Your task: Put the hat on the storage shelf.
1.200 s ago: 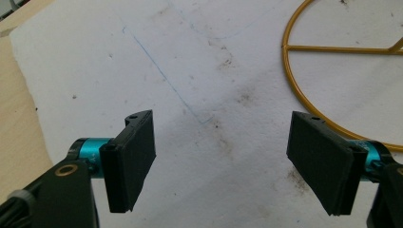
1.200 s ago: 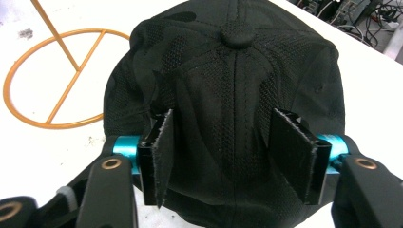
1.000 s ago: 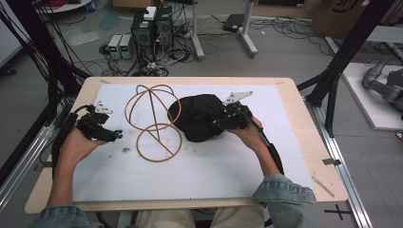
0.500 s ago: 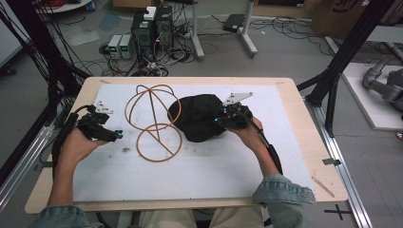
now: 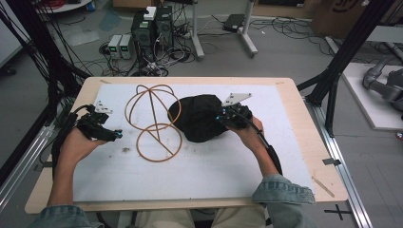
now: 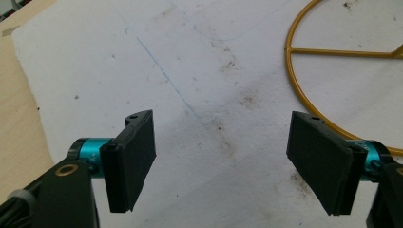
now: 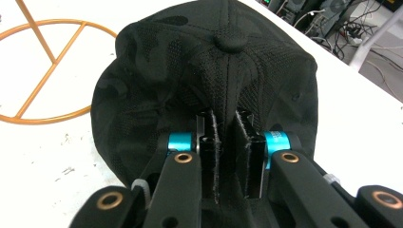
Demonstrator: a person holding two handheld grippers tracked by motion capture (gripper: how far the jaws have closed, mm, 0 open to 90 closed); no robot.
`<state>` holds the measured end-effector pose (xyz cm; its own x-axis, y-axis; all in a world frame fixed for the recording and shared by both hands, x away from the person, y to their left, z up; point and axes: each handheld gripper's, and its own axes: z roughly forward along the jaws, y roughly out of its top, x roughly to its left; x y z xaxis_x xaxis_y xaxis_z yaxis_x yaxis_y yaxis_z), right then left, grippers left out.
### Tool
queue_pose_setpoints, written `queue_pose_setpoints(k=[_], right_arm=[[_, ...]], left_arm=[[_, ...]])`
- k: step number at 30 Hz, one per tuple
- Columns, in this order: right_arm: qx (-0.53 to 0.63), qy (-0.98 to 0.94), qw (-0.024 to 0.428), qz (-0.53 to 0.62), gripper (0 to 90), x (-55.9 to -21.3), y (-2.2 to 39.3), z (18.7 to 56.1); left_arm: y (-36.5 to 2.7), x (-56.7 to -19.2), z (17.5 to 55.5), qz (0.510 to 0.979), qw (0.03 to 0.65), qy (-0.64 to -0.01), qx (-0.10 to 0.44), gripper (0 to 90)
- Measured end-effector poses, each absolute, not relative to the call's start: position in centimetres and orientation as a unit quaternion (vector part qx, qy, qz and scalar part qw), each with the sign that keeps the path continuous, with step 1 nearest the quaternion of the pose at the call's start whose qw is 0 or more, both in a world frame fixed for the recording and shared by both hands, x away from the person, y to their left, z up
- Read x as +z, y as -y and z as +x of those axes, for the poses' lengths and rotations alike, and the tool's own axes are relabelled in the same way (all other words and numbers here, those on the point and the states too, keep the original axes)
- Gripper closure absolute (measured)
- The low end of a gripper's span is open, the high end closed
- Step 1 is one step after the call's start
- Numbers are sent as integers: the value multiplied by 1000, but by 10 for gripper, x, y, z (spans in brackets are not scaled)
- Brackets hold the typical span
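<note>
In the high view we see a black cap (image 5: pixel 199 118) lying just right of the frame's centre on the white sheet (image 5: pixel 199 166) that covers the wooden table (image 5: pixel 304 123). The right gripper (image 5: pixel 223 118) reaches into the cap's right edge from the right side of the frame, held by a hand (image 5: pixel 248 130) whose denim sleeve (image 5: pixel 284 197) enters at the lower right. In the right gripper view we find the two black jaws drawn nearly together at lower centre, with a ridge of the cap's mesh fabric pinched between them; the cap's top button (image 7: pixel 231 42) sits near the upper centre. A gold wire frame (image 5: pixel 153 122) of joined rings lies left of the cap, its near ring touching or just beside the cap's left edge; we cannot tell which. At the left of the high view the left gripper (image 5: pixel 114 135) sits over bare sheet, apart from the wire frame. In the left gripper view its jaws stand wide apart with nothing between them but the stained sheet, and a gold ring curves through the upper right corner.
</note>
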<state>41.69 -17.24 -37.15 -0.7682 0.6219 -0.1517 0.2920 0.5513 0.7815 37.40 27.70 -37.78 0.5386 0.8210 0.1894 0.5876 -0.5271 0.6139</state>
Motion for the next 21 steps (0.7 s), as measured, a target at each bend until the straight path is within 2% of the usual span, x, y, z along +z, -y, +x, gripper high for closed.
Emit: queue_pose_setpoints(k=[21], right_arm=[[432,-821,245,281,858,-358,178,410]], left_arm=[[-276,-375,374,841,249,-417,237,250]])
